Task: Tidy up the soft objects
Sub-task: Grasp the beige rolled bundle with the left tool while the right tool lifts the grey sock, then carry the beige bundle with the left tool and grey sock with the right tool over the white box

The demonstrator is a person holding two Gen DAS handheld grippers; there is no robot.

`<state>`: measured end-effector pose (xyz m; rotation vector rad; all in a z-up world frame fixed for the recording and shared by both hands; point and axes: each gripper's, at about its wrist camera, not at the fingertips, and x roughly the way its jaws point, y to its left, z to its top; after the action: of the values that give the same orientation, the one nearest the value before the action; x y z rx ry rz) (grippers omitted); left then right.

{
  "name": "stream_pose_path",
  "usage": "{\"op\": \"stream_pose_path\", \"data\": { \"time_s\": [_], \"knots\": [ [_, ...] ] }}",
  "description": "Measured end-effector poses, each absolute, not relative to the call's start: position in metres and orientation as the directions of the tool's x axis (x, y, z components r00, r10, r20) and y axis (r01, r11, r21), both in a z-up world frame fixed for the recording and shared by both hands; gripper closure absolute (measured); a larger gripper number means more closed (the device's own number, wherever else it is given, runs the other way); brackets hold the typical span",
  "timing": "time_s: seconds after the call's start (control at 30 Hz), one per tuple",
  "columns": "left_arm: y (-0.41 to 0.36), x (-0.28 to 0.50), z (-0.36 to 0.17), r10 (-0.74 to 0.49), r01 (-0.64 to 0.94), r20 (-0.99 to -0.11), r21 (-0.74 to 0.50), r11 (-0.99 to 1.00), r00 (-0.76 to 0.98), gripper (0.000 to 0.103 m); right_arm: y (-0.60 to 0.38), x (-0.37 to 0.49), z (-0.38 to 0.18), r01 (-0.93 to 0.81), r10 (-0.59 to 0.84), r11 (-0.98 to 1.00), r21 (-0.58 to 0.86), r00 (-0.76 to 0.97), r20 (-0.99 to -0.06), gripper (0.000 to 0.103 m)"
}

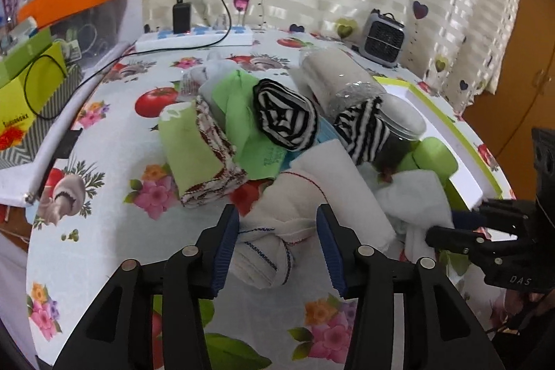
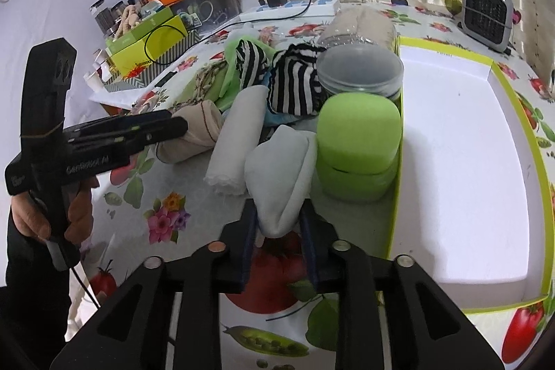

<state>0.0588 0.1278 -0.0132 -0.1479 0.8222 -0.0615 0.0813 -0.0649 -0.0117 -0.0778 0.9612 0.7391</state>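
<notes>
Our left claw (image 1: 277,231) stands open around a white rolled cloth (image 1: 274,252) at the pile's near edge on the desk (image 1: 104,231). Our right claw (image 2: 277,231) brackets a pale folded cloth (image 2: 281,175) just left of the green-rimmed tray (image 2: 513,113), apparently pinching it. Close squarely, lift clear, then lower into the tray.

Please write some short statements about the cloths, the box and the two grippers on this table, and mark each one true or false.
1. The white box with the green rim holds several cloths. False: it holds nothing.
2. The right gripper has a pale grey cloth between its fingers. True.
3. The left gripper is shut. False: its jaws stand wide open around a white cloth.
4. Two black-and-white striped cloths lie in the pile. True.
</notes>
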Motion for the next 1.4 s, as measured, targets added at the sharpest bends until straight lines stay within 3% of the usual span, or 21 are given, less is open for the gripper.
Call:
{"op": "stream_pose_path", "data": {
  "time_s": [0.03,0.4,0.5,0.57,0.8,1.1,1.4],
  "knots": [
    [0.126,0.058,-0.013,-0.117,0.001,-0.723,-0.158,0.987,0.681,0.057,-0.064,0.082,-0.011,-0.605,0.538,0.756,0.252,0.354,-0.765,0.065],
    [0.115,0.069,-0.02,-0.112,0.046,-0.747,-0.108,0.993,0.655,0.051,-0.059,0.092,-0.019,-0.579,0.526,0.772,0.261,0.352,-0.774,0.065],
    [0.113,0.074,-0.024,-0.109,0.054,-0.756,-0.097,0.994,0.645,0.051,-0.059,0.09,-0.018,-0.587,0.528,0.77,0.252,0.362,-0.769,0.077],
    [0.112,0.074,-0.026,-0.113,0.052,-0.755,-0.104,0.993,0.645,0.051,-0.06,0.09,-0.018,-0.587,0.533,0.767,0.258,0.36,-0.766,0.078],
    [0.11,0.061,-0.026,-0.118,0.0,-0.733,-0.158,0.987,0.67,0.058,-0.064,0.082,-0.01,-0.605,0.544,0.758,0.246,0.377,-0.749,0.08],
    [0.103,0.031,-0.009,-0.075,-0.107,-0.7,-0.212,0.971,0.71,0.058,-0.079,0.065,0.011,-0.617,0.57,0.751,0.237,0.424,-0.704,0.08],
    [0.08,0.022,0.021,-0.06,-0.111,-0.663,-0.213,0.971,0.746,0.059,-0.104,0.057,0.035,-0.607,0.591,0.757,0.24,0.482,-0.647,0.08]
  ]
}}
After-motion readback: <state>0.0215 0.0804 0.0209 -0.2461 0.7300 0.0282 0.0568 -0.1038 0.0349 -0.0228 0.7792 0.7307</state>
